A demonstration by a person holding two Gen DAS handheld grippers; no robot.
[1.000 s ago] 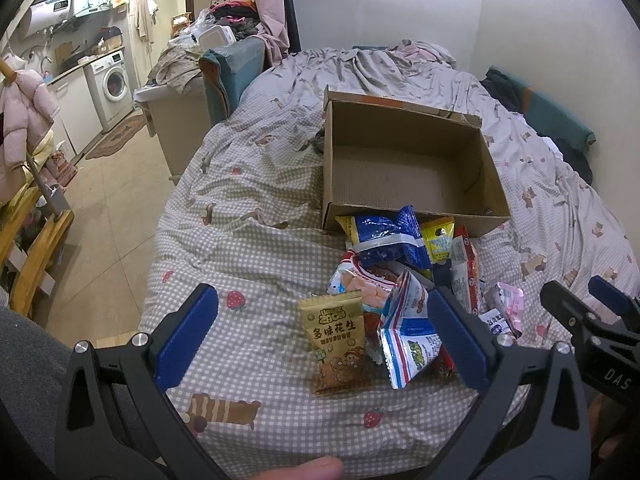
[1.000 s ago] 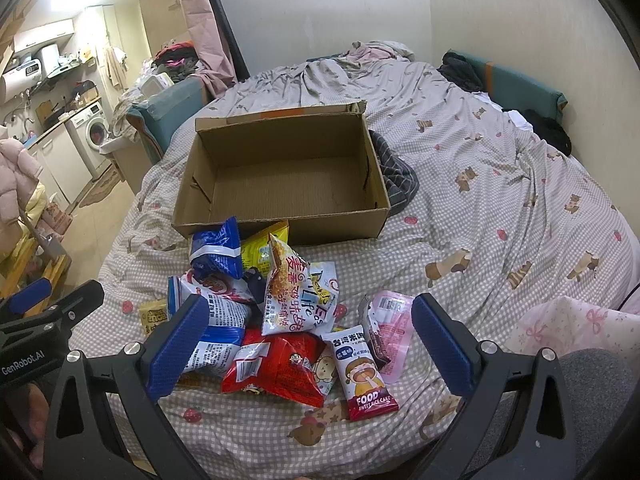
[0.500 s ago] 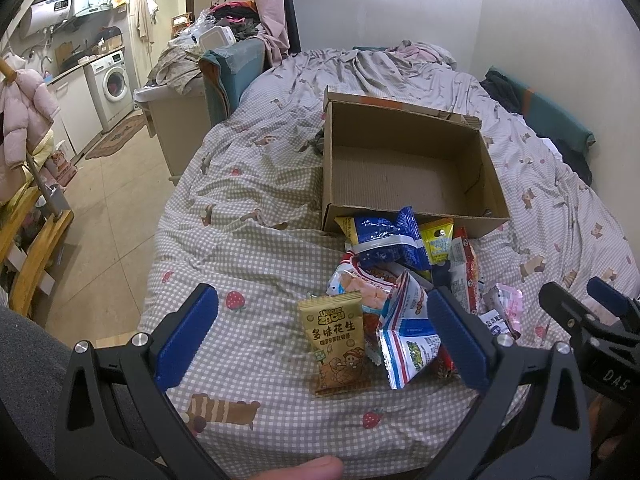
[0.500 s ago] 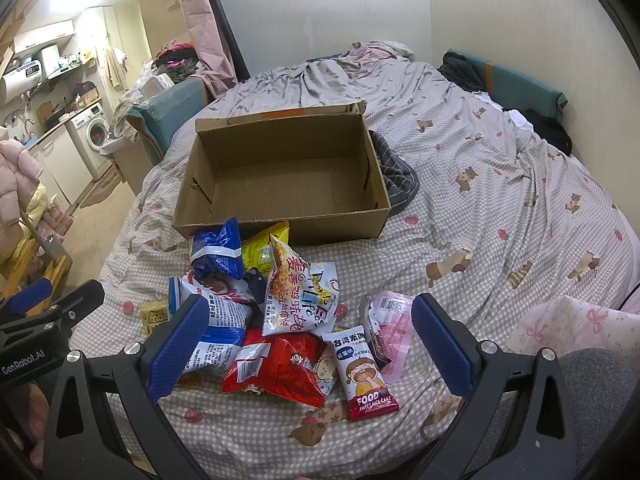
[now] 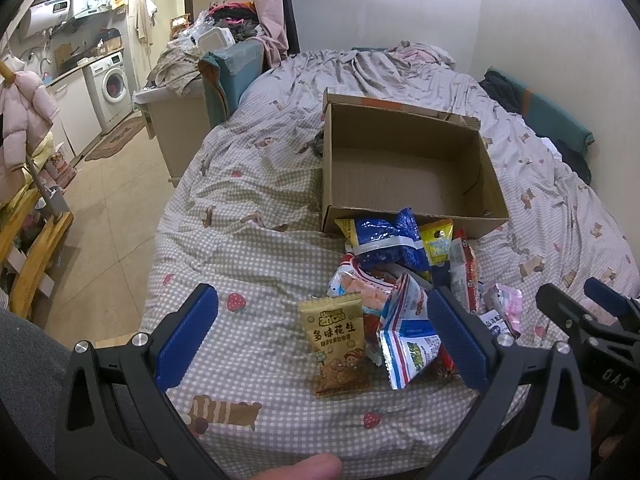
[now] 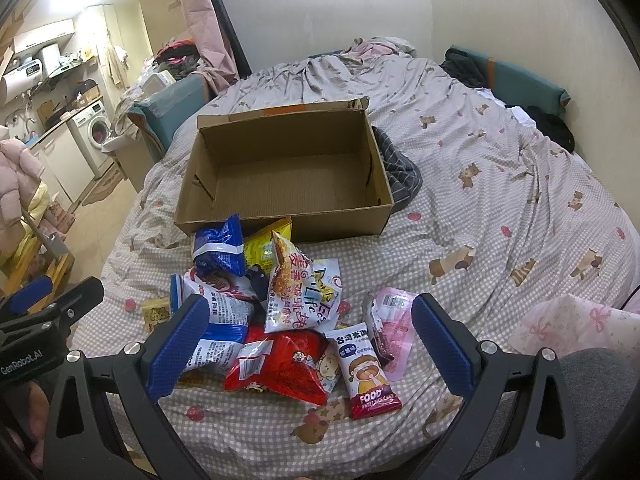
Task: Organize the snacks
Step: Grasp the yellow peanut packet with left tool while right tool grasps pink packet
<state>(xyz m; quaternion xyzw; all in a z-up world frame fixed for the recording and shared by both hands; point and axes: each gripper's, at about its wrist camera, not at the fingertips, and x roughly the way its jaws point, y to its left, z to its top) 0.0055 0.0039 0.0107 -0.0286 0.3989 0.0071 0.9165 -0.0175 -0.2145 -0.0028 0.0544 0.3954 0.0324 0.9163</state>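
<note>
Both grippers hovering, fingers spread wide, gripping nothing: left gripper (image 5: pixel 322 338) over tan peanut packet (image 5: pixel 335 344), right gripper (image 6: pixel 308 344) over red crinkly bag (image 6: pixel 280 366). Risk: slick overlapping packets slipping or dragging neighbours before reaching empty brown cardboard box (image 6: pixel 280 172) beyond fingers.

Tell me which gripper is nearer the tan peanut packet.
Left. The tan peanut packet lies on the bed between the open left gripper's fingers. The right gripper, also open, hovers over the red bag, with the peanut packet off to its left.
</note>
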